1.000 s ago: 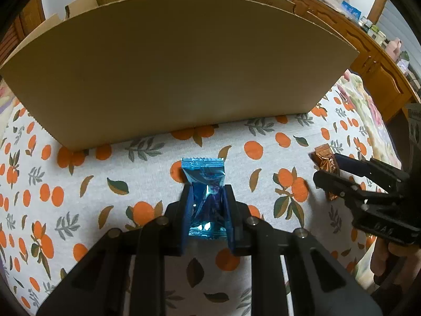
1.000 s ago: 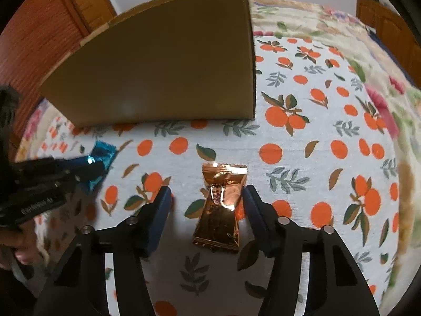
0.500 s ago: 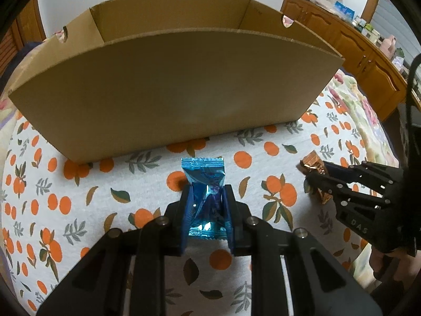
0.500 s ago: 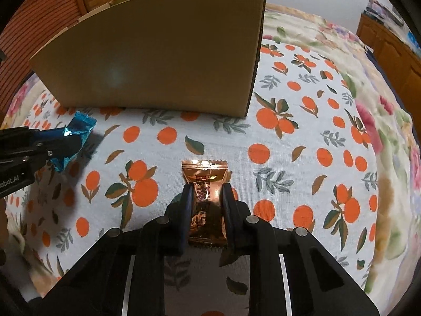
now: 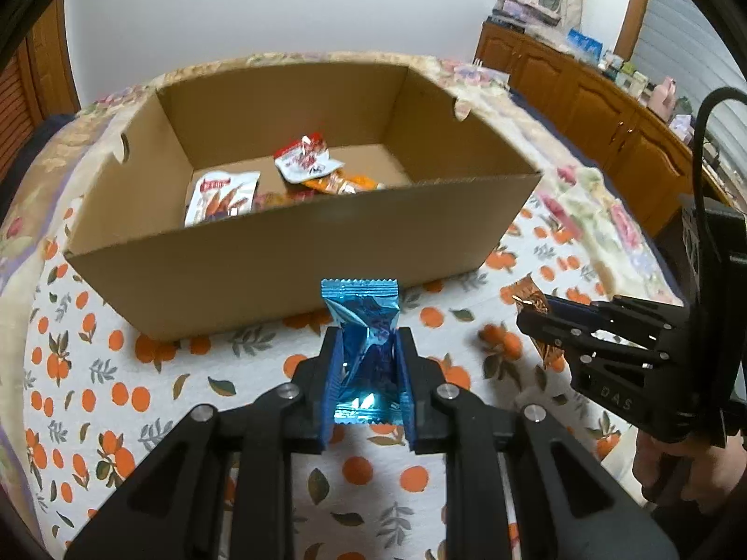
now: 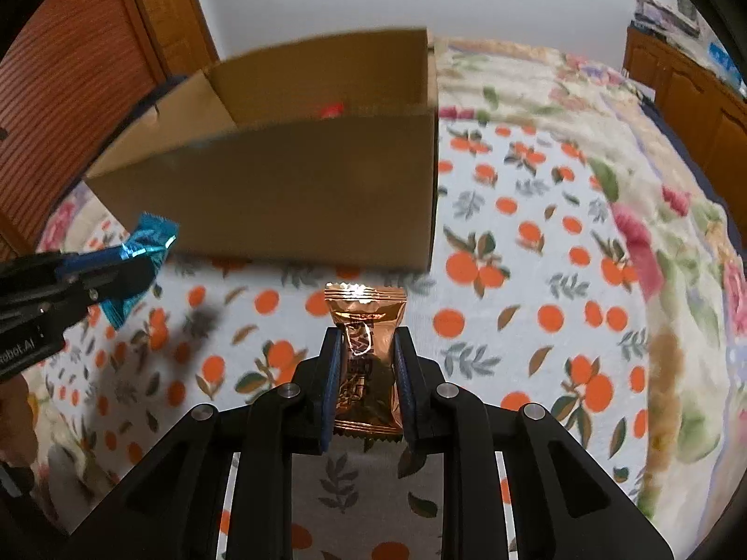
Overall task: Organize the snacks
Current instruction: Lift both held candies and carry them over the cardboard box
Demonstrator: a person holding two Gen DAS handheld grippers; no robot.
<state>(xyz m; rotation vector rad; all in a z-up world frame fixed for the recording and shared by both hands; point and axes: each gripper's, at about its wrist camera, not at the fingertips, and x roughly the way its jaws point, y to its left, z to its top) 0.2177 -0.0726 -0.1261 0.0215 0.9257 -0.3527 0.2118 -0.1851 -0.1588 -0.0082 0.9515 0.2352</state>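
The cardboard box (image 5: 299, 252) stands at twelve o'clock; its near wall could snag a low carry. Your left claw (image 5: 366, 364) pinches the blue packet (image 5: 364, 350), your right claw (image 6: 364, 373) the copper packet (image 6: 366, 354); slick foil, held above the orange-print cloth (image 6: 537, 317), could slip out.

White wall (image 5: 280, 9) at twelve o'clock, wooden cabinets (image 5: 583, 98) with clutter at two o'clock, reddish slatted door (image 6: 60, 93) at ten o'clock, orange-print cloth (image 6: 537, 280) over floral bedding (image 6: 677, 242).

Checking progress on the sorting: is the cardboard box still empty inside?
No, the left wrist view shows several snack packets already lying on the floor of the cardboard box.
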